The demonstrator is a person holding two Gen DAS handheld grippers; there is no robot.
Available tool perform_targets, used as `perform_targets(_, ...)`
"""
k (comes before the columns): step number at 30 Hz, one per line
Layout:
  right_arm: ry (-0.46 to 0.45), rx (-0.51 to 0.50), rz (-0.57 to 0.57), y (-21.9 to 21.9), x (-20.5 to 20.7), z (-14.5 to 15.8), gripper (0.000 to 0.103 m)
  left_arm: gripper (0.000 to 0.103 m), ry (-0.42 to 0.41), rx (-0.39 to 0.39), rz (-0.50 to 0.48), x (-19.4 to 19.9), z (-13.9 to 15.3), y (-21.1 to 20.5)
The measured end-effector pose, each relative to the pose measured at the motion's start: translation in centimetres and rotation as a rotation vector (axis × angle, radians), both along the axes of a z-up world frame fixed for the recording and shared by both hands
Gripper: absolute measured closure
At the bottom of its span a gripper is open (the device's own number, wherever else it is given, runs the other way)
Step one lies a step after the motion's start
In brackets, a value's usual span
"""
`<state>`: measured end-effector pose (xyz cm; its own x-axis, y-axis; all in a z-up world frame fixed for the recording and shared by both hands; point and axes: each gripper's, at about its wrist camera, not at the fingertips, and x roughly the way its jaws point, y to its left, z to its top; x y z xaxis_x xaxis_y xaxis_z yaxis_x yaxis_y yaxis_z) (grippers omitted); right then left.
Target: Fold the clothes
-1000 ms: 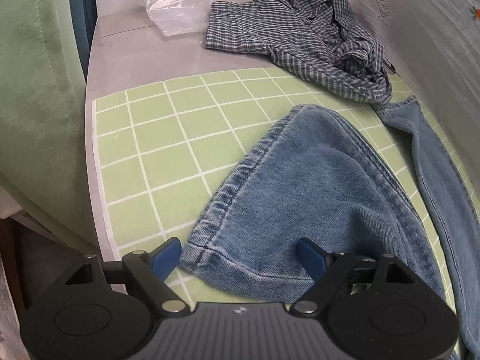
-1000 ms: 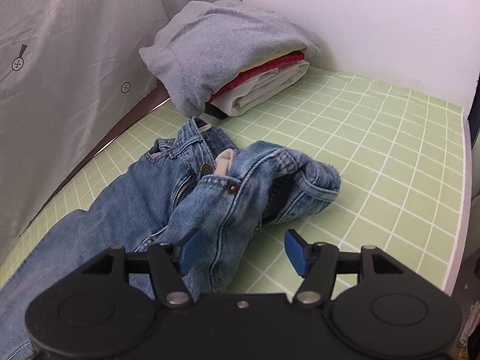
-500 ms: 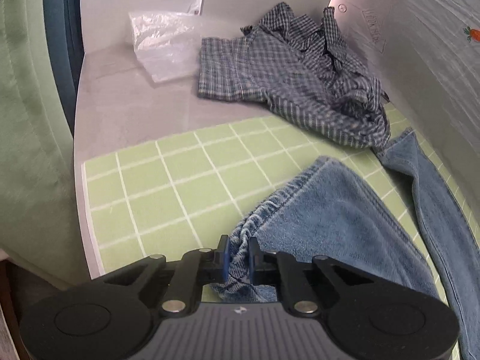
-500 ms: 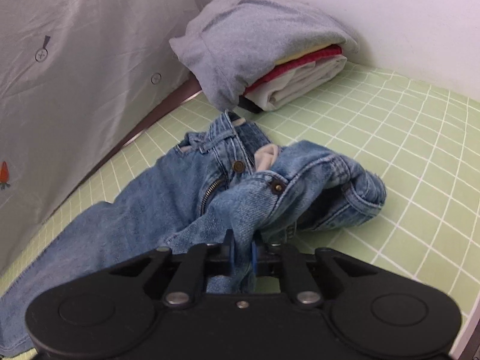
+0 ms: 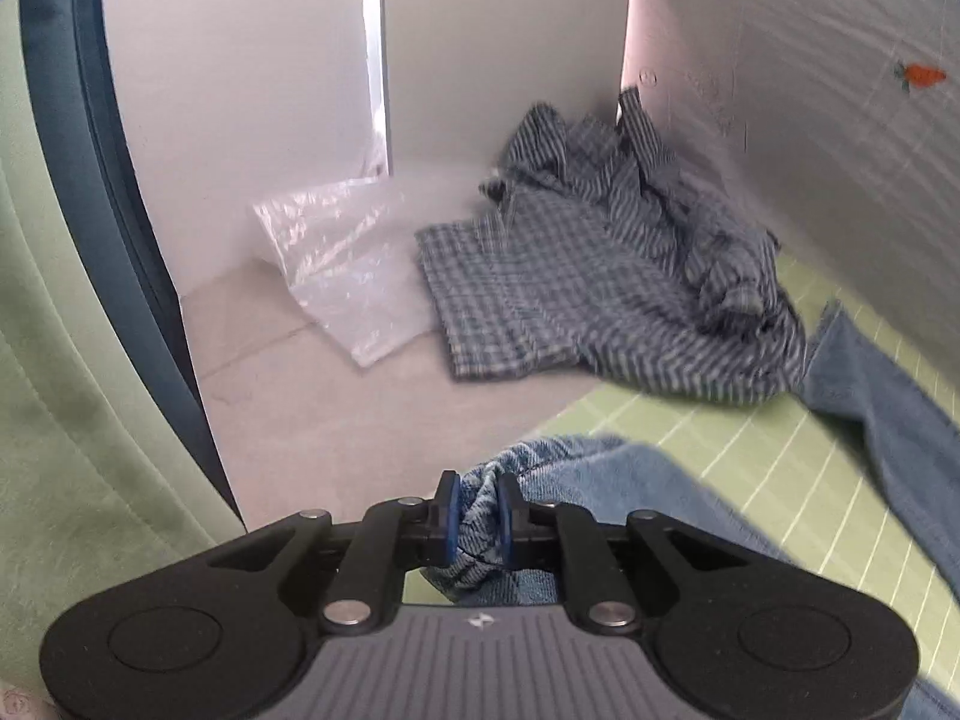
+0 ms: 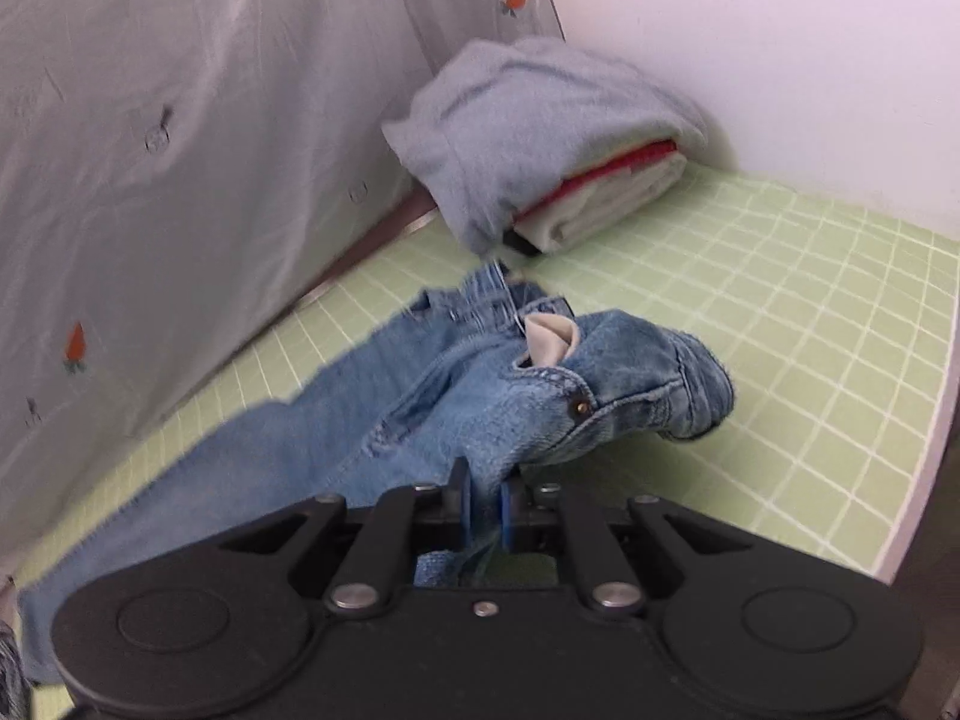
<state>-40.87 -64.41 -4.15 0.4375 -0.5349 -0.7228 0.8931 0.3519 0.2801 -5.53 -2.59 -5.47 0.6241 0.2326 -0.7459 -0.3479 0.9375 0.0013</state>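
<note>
Blue denim jeans [image 6: 456, 414]; blue-white checked shirt [image 5: 600, 276]; green white-gridded mat [image 6: 780, 312]; carrot-print grey curtain [image 6: 180, 120].

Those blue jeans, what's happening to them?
A person is folding clothes with a gripping tool in each hand. The left tool is shut on a bunched leg hem of the jeans, and the right tool is shut on denim near the waistband. The jeans aren't folded yet. A checked shirt lies crumpled beyond them, and a pile of folded clothes sits in the far corner.

Blue denim jeans [image 6: 480, 414] lie rumpled on green gridded mat, waistband bunched up
</note>
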Motion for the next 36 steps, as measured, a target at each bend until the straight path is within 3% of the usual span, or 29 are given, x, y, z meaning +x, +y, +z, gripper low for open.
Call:
perform_targets(2,0.063,0.070,0.005,0.9,-0.3,-2.6,0.081,0.082,0.020,-0.017,-0.013,-0.6,-0.8,-0.1)
perform_targets(5,0.104,0.121,0.005,1.9,-0.9,-4.5,0.069,0.059,0.024,-0.033,-0.043,-1.3,-1.3,-1.3)
perform_targets(6,0.097,0.118,0.008,2.1,-1.2,-4.3,0.067,0.049,0.022,-0.038,-0.053,-1.5,-1.4,-2.0)
perform_targets(12,-0.019,0.141,-0.067,0.6,-3.7,-3.7,0.044,0.032,0.043,-0.072,-0.199,-3.0,-2.3,-8.6)
perform_targets(18,-0.239,0.257,-0.256,-3.2,-7.8,-5.0,0.032,0.024,0.152,-0.112,-0.397,-5.6,-4.6,-17.0)
perform_targets(23,-0.406,0.377,-0.388,-6.5,-9.4,-7.2,0.027,0.022,0.218,-0.125,-0.482,-8.3,-6.3,-22.5)
perform_targets(29,-0.425,0.443,-0.414,-10.5,-8.4,-9.2,0.027,0.021,0.233,-0.100,-0.456,-9.6,-7.2,-25.2)
perform_targets(31,-0.431,0.431,-0.400,-11.3,-8.0,-9.4,0.032,0.019,0.238,-0.092,-0.448,-10.0,-7.5,-26.1)
perform_targets(32,-0.413,0.415,-0.382,-11.8,-7.8,-9.3,0.067,0.018,0.240,-0.088,-0.444,-10.2,-7.7,-26.6)
perform_targets(33,-0.403,0.389,-0.345,-12.3,-7.9,-8.8,0.087,0.018,0.243,-0.084,-0.440,-10.4,-7.8,-27.1)
perform_targets(36,-0.395,0.249,-0.235,-12.9,-8.5,-5.6,0.093,0.016,0.242,-0.070,-0.439,-10.9,-7.9,-27.6)
